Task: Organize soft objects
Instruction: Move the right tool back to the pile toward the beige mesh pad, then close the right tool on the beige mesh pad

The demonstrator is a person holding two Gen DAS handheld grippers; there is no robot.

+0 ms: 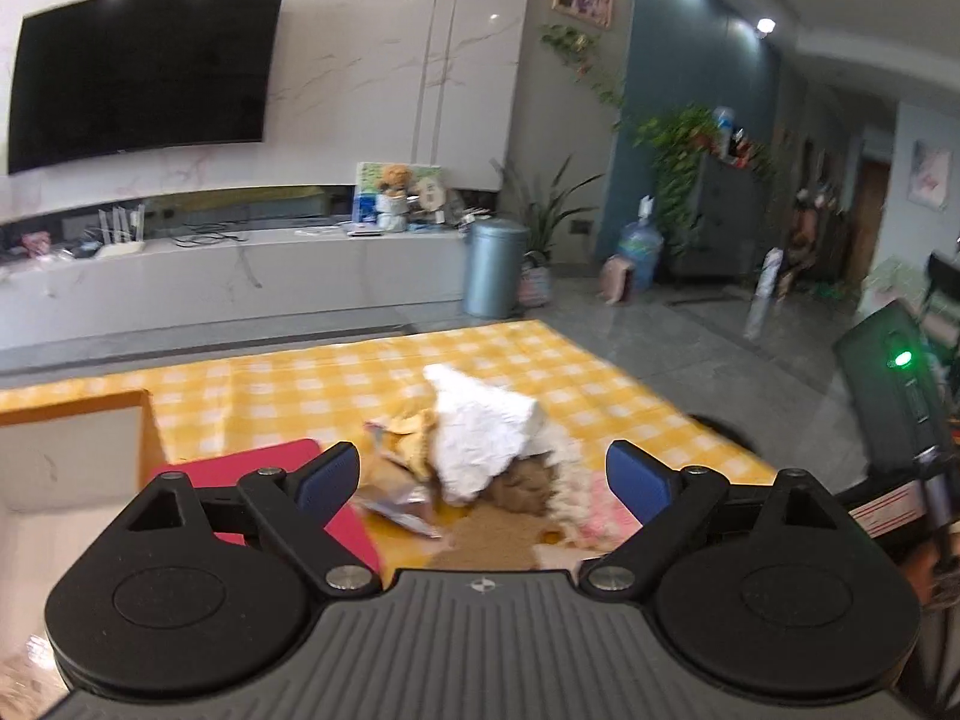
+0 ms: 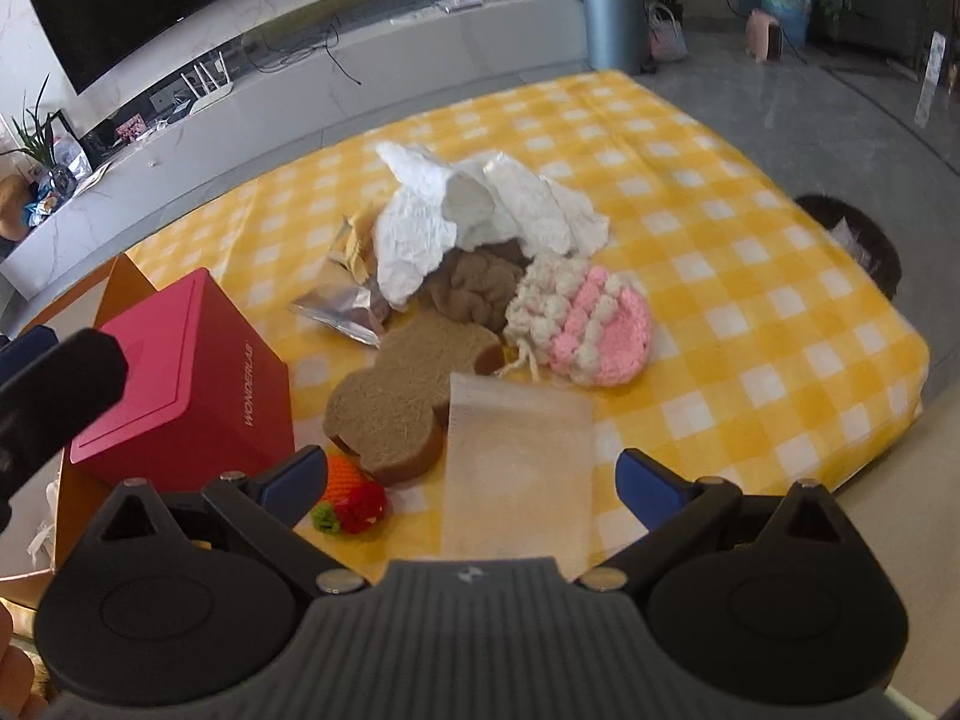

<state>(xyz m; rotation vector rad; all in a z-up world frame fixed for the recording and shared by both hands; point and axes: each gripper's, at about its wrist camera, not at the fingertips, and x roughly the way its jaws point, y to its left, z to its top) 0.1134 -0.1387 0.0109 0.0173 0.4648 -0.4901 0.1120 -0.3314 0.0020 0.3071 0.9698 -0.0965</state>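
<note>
Both the left gripper (image 1: pixel 483 474) and right gripper (image 2: pixel 468 480) have fingers wide open, holding nothing. The soft pile (image 2: pixel 480 276) is tangled, so grabbing one thing could drag others toward the table (image 2: pixel 780 312) edge.

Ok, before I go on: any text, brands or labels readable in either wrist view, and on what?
"WONDERLAB": printed along the side of the red box, read in the right wrist view.
Red-bordered label at the right edge of the left wrist view: too blurred to read.
Foil packet: no legible print.

Yellow checked tablecloth (image 2: pixel 750 276), red box (image 2: pixel 180 372), crumpled white paper (image 2: pixel 420 222), pink-white crochet piece (image 2: pixel 588 324), brown pad (image 2: pixel 396 402)
</note>
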